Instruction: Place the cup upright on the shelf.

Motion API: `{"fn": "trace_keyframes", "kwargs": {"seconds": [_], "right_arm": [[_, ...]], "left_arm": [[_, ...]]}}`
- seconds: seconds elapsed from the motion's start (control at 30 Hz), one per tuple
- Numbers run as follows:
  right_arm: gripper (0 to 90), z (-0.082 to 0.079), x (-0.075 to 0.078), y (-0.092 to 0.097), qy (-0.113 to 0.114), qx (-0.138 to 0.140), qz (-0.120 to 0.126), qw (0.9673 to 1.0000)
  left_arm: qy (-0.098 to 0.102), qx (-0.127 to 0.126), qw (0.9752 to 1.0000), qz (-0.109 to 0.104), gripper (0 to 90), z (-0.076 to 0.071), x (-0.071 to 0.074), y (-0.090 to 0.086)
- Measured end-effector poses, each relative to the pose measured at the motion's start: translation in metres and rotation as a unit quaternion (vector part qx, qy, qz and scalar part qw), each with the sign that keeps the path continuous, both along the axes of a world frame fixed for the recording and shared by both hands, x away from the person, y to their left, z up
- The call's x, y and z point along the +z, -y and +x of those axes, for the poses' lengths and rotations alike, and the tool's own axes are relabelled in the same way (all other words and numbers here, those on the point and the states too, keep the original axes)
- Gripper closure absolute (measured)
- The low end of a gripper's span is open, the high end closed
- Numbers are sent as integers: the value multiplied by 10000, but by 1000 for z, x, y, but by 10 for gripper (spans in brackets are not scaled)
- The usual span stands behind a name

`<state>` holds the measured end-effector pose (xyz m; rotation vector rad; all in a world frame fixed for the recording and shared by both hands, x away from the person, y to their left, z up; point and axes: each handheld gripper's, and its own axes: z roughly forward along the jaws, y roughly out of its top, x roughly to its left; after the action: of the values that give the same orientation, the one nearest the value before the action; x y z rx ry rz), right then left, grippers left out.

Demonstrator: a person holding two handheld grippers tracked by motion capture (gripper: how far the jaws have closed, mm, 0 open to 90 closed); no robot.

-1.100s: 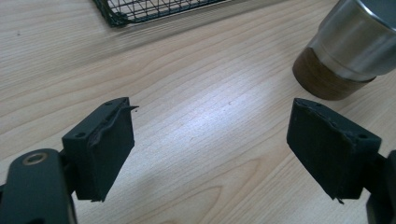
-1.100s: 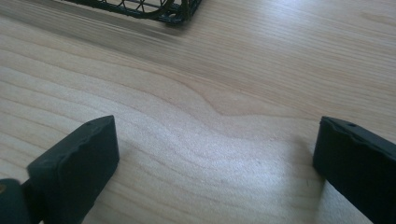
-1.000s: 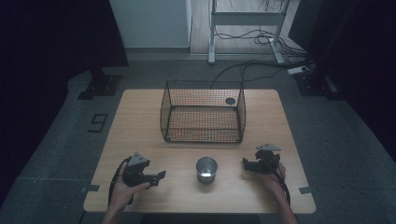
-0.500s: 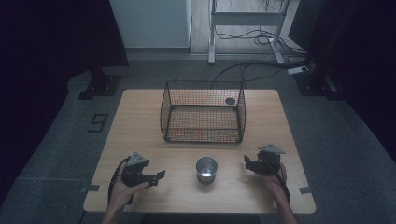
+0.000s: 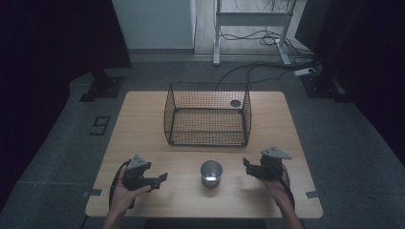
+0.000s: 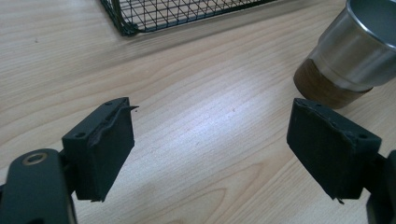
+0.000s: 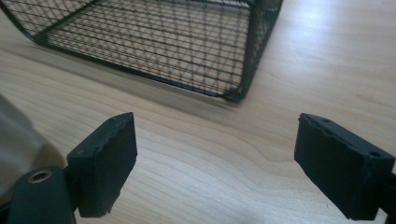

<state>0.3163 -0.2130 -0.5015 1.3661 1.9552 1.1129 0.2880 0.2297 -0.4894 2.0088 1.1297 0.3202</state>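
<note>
Cup [image 5: 211, 172] of metal stands upright near the middle of the counter's [image 5: 143, 119] near edge in the high view, in front of the wire basket [image 5: 207, 114], between the left claw [image 5: 161, 177] and the right claw [image 5: 246, 165], apart from both. In the left claw view the jaws gape with bare wood between them, the cup [image 6: 355, 51] beyond the right-hand jaw. In the right claw view the jaws, having just been closing, still stand apart around nothing, the basket [image 7: 163, 42] ahead.
</note>
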Motion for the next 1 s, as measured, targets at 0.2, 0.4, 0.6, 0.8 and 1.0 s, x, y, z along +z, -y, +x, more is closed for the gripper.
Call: {"fn": "trace_keyframes", "kwargs": {"seconds": [0.2, 0.4, 0.6, 0.8, 1.0], "right_arm": [[130, -8, 14, -10, 161, 208, 115, 9996], [135, -17, 23, -23, 318, 419, 179, 9985], [136, -24, 31, -33, 466, 547, 302, 9970], [136, -28, 39, -44, 545, 735, 385, 9951], [132, -32, 40, -60, 561, 1010, 427, 9924]], "left_arm": [[-6, -33, 10000, 13, 152, 0, 0, 0], [-27, -30, 10000, 11, 152, 0, -1, 1], [-31, -24, 10000, 15, 152, 0, -1, 1], [-48, -76, 9999, 50, 152, 0, -2, 4], [-57, -90, 9999, 51, 152, 0, -2, 5]]}}
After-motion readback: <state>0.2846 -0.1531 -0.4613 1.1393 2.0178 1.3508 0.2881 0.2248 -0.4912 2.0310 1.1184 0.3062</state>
